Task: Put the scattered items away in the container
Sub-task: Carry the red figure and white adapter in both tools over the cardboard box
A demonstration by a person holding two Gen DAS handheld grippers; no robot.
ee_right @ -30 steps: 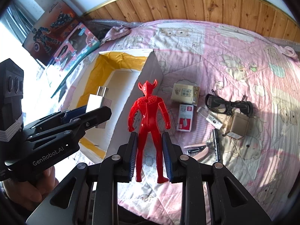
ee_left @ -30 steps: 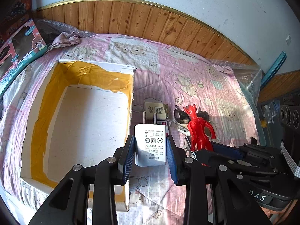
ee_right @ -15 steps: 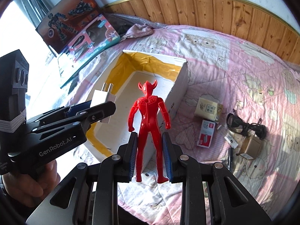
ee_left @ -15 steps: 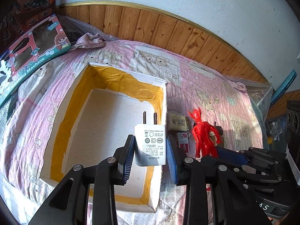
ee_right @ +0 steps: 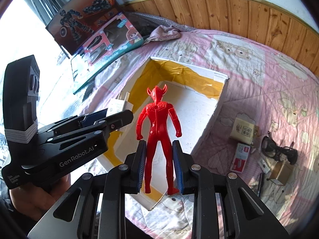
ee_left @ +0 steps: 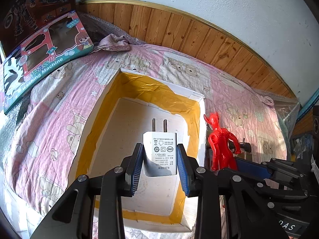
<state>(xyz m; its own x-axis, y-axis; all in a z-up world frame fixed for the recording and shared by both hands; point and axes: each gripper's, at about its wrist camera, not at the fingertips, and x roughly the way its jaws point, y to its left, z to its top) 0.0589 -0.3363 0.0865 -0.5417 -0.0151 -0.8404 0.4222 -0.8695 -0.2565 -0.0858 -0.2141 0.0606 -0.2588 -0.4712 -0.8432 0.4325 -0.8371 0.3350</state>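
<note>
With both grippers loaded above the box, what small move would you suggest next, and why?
Probably lower the left gripper a little and open its jaws. It grips the white charger directly over the empty yellow-lined box, so the charger should land inside. The right gripper holds the red figure near the box's edge.

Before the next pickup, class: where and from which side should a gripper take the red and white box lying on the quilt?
Grip the red and white box across its two long edges, coming from straight above. It lies flat on the quilt, so only the narrow width fits between the fingers. Mind the tan box, which looks to be touching its far end; close near the middle or the near end.
</note>
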